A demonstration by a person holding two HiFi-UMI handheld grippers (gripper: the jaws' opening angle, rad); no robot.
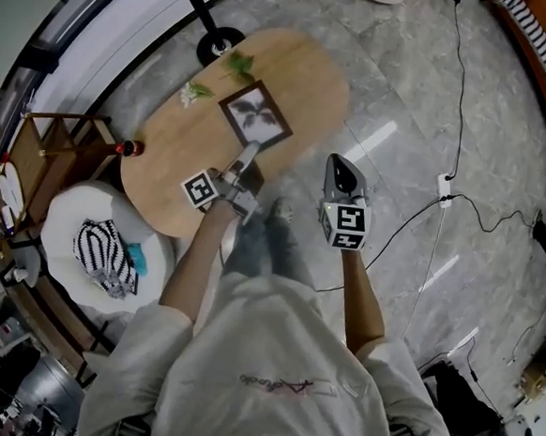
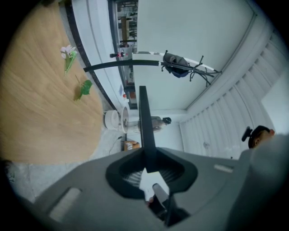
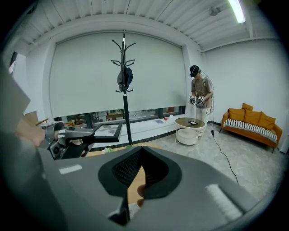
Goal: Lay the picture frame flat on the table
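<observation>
A dark-framed picture frame [image 1: 256,115] with a plant print hangs face up and nearly level over the oval wooden table [image 1: 163,180]. My left gripper [image 1: 249,154] is shut on its near edge. In the left gripper view the frame [image 2: 144,122] shows edge-on as a dark bar running out from between the jaws. The right gripper view shows the left gripper [image 3: 67,135] holding the frame [image 3: 101,131] above the table top. My right gripper [image 1: 338,161] hovers to the right of the table over the floor, its jaws closed together with nothing in them.
A small flower [image 1: 196,92] and a green leaf sprig [image 1: 238,64] lie on the far part of the table. A coat stand base [image 1: 219,44] stands beyond it. At the left are a white seat with a striped cushion [image 1: 101,251] and wooden racks. A cable [image 1: 445,188] crosses the floor.
</observation>
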